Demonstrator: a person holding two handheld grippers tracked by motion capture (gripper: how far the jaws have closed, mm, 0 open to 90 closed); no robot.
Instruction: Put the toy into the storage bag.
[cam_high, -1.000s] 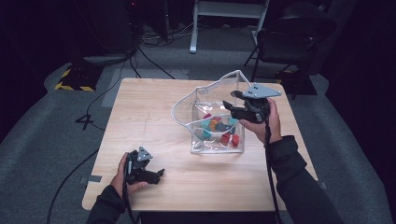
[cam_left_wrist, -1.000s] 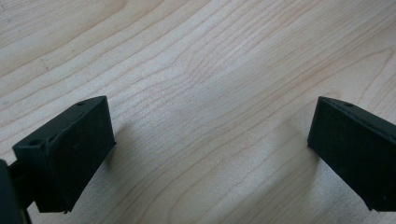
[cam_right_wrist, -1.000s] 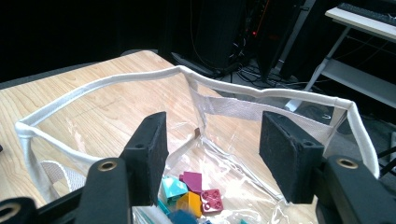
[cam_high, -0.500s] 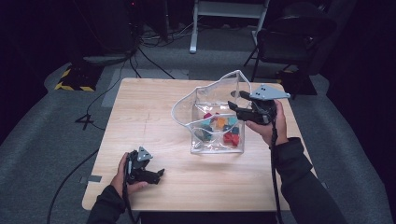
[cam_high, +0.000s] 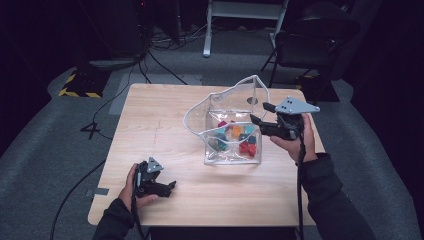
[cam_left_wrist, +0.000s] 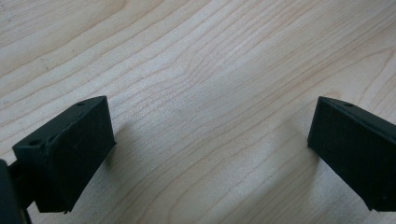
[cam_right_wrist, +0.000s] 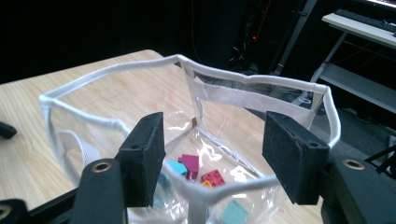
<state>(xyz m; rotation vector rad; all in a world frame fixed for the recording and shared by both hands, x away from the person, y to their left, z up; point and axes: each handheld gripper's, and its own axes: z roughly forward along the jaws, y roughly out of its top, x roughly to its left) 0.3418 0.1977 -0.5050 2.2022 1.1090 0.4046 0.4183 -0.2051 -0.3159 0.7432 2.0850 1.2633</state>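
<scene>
The left claw (cam_high: 169, 187) rests on the near left part of the wooden counter (cam_high: 160, 120), held in the person's left hand (cam_high: 131, 189); its jaws stand wide apart over bare wood with nothing between them, in the same spot as a second ago. Further back, in the middle right of the counter, stands a clear plastic bag (cam_high: 232, 125) with a white corded rim, its mouth gaping open and its far wall standing up higher than the near one. In the bottom of the bag lies a heap of small bricks (cam_high: 235, 137): red, teal, orange and magenta ones. Just right of the bag, the right claw (cam_high: 259, 114) is held level in the right hand (cam_high: 295, 140), pointing at the bag's right side. A second ago it reached over the rim into the bag's mouth; it has since drawn back to the right, and now sits beside the rim. Its jaws have just been opening and stand apart, clamped on nothing. In the right gripper view the rim (cam_right_wrist: 233, 186) runs across below and between the jaws, close to them but not pinched. The bag itself has kept its place.
</scene>
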